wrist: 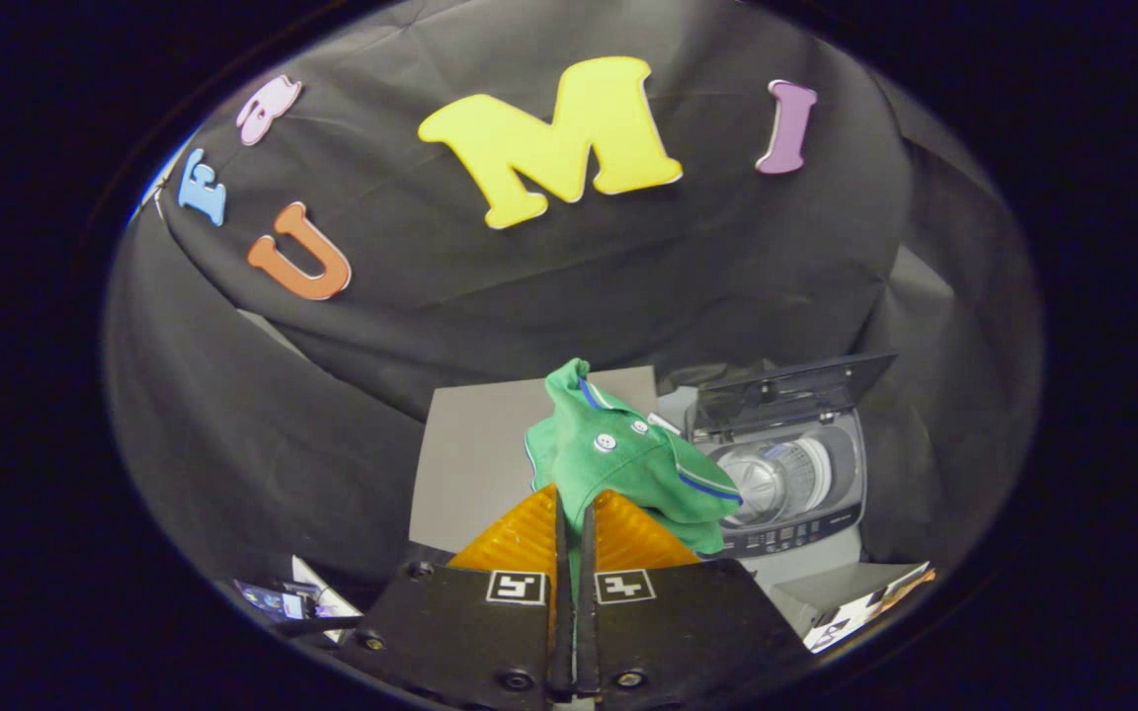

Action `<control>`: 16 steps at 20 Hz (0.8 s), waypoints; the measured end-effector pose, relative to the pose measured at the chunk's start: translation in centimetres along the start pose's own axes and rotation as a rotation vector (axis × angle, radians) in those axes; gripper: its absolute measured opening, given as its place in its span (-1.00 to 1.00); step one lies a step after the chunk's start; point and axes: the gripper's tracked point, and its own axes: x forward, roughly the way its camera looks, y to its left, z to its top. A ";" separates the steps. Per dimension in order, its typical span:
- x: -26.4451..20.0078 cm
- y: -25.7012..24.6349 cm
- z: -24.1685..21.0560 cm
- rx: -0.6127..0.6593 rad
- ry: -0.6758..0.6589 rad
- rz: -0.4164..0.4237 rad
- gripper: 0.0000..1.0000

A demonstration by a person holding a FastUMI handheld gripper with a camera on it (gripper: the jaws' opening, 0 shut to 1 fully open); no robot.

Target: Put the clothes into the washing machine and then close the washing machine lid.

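Observation:
A small green polo shirt [618,459] with white buttons and blue trim hangs bunched up from my gripper [574,509], whose two fingers are shut on its fabric. It is lifted off the grey table [475,464]. Beyond the shirt and to the right stands a toy top-loading washing machine [791,484]. Its dark lid [791,390] is raised upright at the back and the round drum [776,479] lies open. The shirt's lower edge overlaps the machine's left front corner in the view.
Black cloth walls close in behind and on both sides of the table. A few papers or cards [297,597] lie low on the left, and more printed sheets [860,607] sit low on the right, in front of the machine.

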 end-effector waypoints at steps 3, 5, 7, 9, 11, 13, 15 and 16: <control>-1.8 -3.3 0.2 0.037 -0.040 -0.036 -0.90; -2.9 -5.5 -0.2 0.069 -0.059 -0.059 -0.90; -3.9 -7.8 -0.6 0.100 -0.076 -0.077 -0.90; -5.1 -10.2 -1.0 0.125 -0.092 -0.093 -0.89; -6.0 -12.1 -1.4 0.147 -0.110 -0.113 -0.90; -6.8 -14.2 -2.0 0.175 -0.124 -0.130 -0.90; -7.2 -16.0 -2.5 0.200 -0.133 -0.147 -0.90; -7.4 -17.0 -2.8 0.205 -0.139 -0.158 -0.90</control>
